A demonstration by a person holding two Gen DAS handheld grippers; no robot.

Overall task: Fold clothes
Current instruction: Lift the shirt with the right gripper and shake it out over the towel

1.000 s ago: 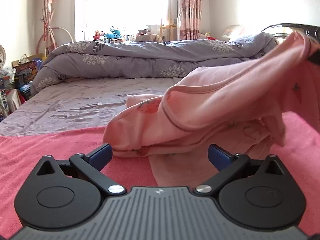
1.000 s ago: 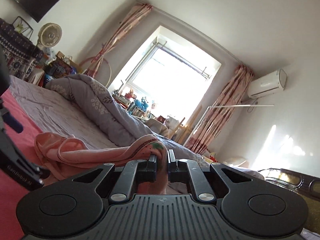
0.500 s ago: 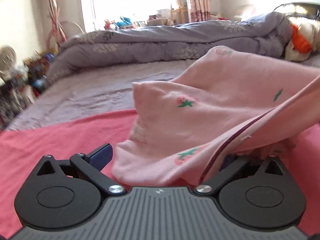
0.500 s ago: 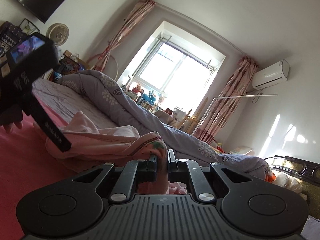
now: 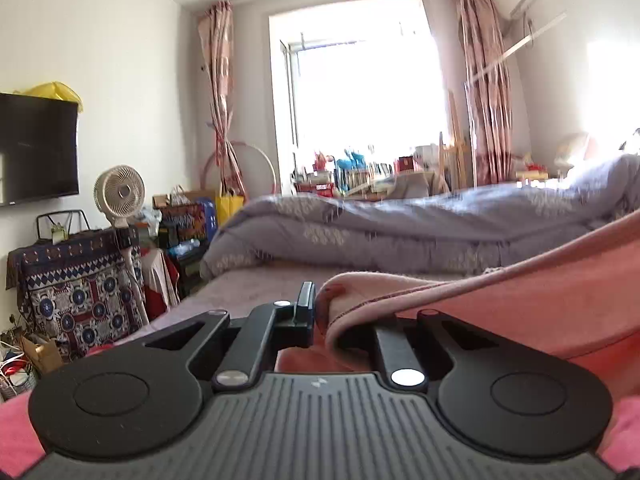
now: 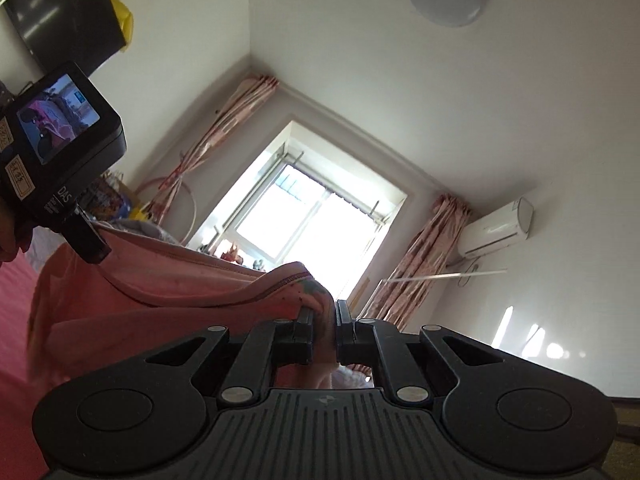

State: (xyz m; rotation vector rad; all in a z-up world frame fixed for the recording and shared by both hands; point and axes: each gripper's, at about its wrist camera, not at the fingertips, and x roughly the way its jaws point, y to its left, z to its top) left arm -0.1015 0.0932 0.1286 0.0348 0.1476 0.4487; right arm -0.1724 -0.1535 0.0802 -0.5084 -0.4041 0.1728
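We hold the pink garment [image 5: 520, 304] lifted above the red blanket [image 6: 16, 320] on the bed, stretched between our two grippers. The left gripper [image 5: 324, 308] has its jaws pinching a hemmed edge of the garment, whose fabric drapes over the right-hand finger and hides it, and in the right wrist view this gripper appears at the far left with its camera screen lit. The right gripper [image 6: 323, 320] has its jaws pressed together on a bunched corner bearing a strawberry print [image 6: 308, 288], with the grey quilt [image 5: 400, 224] heaped further back on the bed.
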